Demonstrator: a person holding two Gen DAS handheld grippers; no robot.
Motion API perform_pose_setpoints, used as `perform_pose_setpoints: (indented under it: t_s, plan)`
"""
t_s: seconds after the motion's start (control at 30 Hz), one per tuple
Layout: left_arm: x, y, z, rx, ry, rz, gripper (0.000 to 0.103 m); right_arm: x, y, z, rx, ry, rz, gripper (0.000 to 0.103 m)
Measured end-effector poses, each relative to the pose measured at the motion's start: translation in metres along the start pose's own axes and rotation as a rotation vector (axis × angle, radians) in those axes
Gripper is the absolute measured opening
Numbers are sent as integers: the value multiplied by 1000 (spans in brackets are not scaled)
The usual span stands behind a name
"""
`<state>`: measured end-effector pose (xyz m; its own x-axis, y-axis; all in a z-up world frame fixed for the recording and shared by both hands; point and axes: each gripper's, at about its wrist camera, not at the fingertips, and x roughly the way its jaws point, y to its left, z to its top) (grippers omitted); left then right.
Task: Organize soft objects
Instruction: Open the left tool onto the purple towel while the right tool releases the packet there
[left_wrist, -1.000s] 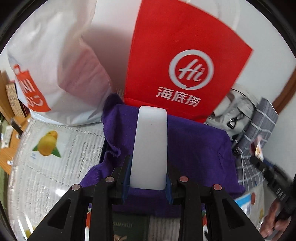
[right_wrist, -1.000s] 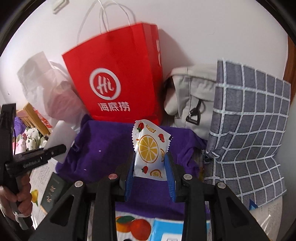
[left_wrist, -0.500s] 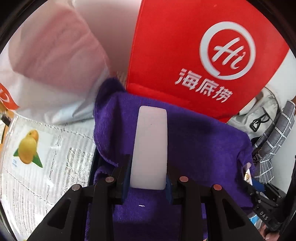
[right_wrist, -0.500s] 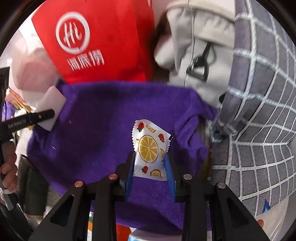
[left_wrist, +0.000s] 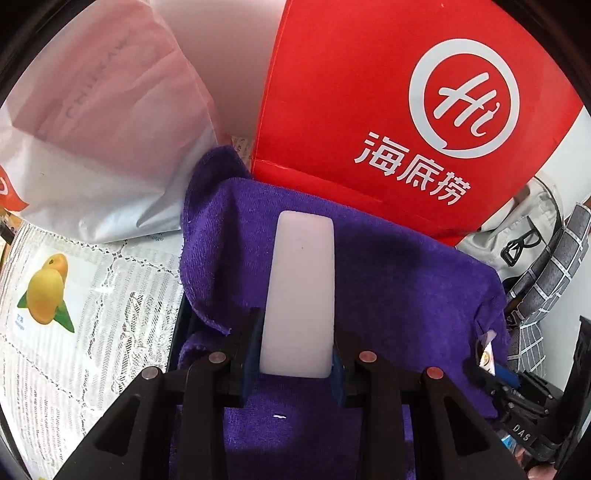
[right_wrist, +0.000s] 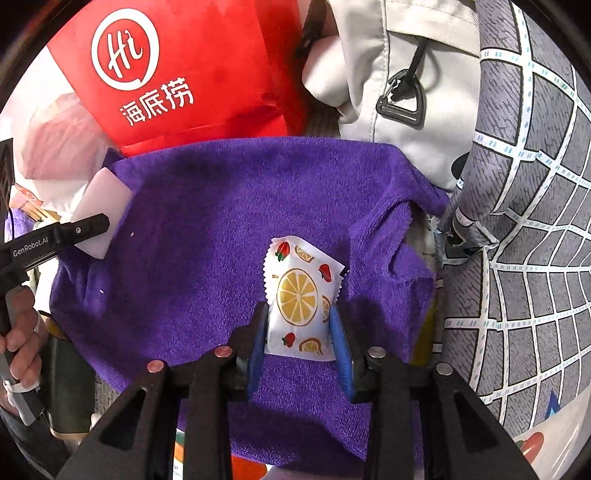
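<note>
The white foam block (left_wrist: 297, 295) is clamped between the jaws of the left hand-held gripper (left_wrist: 295, 363), standing out lengthwise over the purple towel (left_wrist: 406, 288). The fruit-print sachet (right_wrist: 301, 299) is clamped the same way in the right hand-held gripper (right_wrist: 299, 350), over the right half of that towel.

Change noted: over the last second both grippers have come forward and down. The towel, previously a band in the middle distance, now fills the centre of both views, and the right view looks down onto it. Neither grip has shifted.

Assessment: both soft items appear to be at the set-down stage over the towel; neither is released yet.

Surroundings: the towel seems to drape over a dark tray or box, whose edge (left_wrist: 178, 332) shows at its left; what lies beneath cannot be determined. A red paper bag (left_wrist: 388, 92) stands just behind the towel, a white plastic bag (left_wrist: 92, 129) to the far left, a beige bag (right_wrist: 406, 74) and a grey checked bag (right_wrist: 524, 221) to the right. The tabletop (left_wrist: 92, 314) carries a fruit-print cover.
</note>
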<state>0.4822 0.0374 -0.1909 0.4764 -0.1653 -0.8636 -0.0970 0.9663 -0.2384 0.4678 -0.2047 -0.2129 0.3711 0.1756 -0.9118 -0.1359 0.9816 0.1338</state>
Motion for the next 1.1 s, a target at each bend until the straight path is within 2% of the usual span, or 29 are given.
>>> perform_pose_setpoints:
  t_s: [0.03,0.1,0.13,0.17,0.27,0.43,0.57,0.77,0.87,0.97,1.03,1.1]
  plan:
    - [0,0,1,-2,5,5,35,-2,-1,0,2,-8,0,36]
    - [-1,2,2,-10,11,5,49,-1,2,3,-5,-11,-2,46]
    - [-1,2,2,-14,12,2,61,-2,2,4,-6,-14,-3,49]
    - [-2,3,3,-17,8,-3,64,-4,3,5,-5,-21,-1,53]
    - [-9,5,5,-22,-10,-15,64,-10,2,6,5,-39,15,62]
    - [-24,6,6,-19,-43,-18,64,-24,-7,7,47,-91,42,67]
    - [-41,1,5,13,-83,-38,63,-47,-13,5,84,-194,18,67]
    - [-69,-12,2,64,-124,-83,63,-95,-4,-7,77,-341,-62,67]
    - [-80,-23,0,87,-100,-140,63,-111,5,-27,50,-296,-35,67]
    - [-91,-38,-6,120,-90,-188,63,-132,16,-63,24,-273,-29,65]
    - [-103,-46,-12,155,-106,-220,63,-138,29,-85,22,-271,-29,61]
    - [-115,-52,-18,194,-123,-227,63,-151,28,-116,37,-260,-13,52]
